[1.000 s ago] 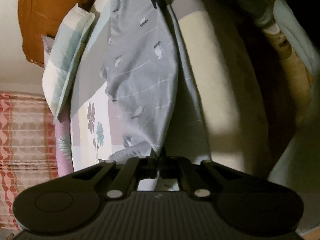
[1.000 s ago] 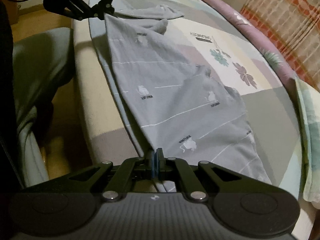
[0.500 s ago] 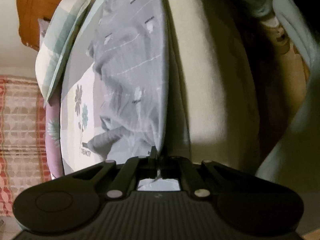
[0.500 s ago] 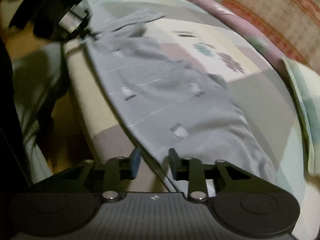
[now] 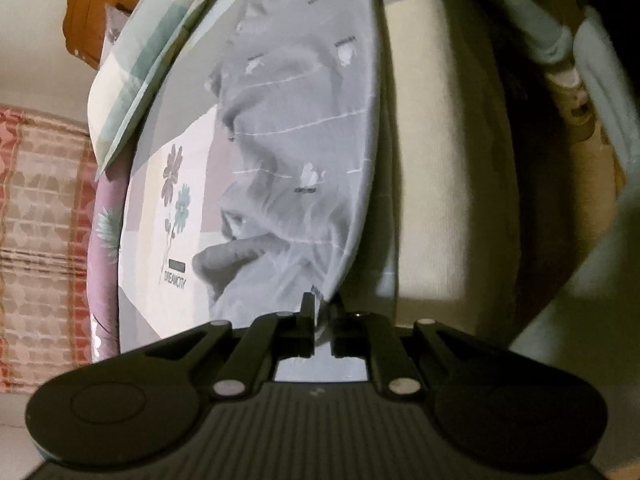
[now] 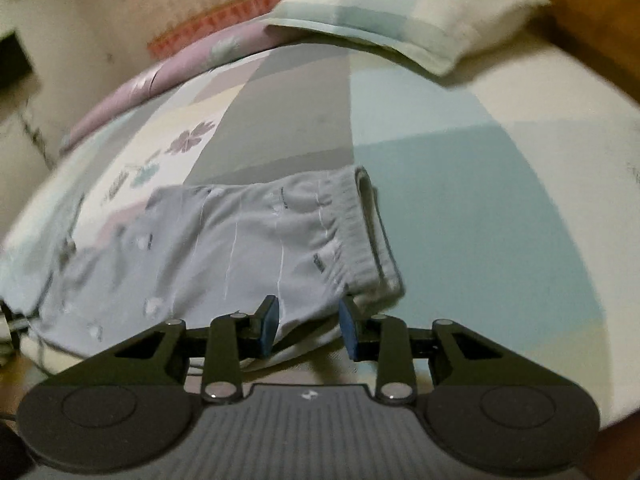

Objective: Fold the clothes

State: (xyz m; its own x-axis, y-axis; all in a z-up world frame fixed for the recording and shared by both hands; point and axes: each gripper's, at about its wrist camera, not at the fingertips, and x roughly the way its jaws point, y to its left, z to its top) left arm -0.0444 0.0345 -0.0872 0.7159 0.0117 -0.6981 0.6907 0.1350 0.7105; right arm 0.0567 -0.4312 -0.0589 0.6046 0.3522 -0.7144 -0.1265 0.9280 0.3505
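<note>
Trousers (image 6: 248, 248) lie on the bed (image 6: 480, 200), pillow (image 6: 400, 12) behind them.

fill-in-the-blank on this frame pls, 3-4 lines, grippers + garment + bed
1. The grey garment lies on the ____.
2. The right gripper has its jaws ____, with blue pads clear of the cloth.
3. At the head of the bed lies a checked ____.
4. The left gripper, jaws just opening, has a fold of the ____ between its fingers.

Missing words: bed; open; pillow; garment
</note>
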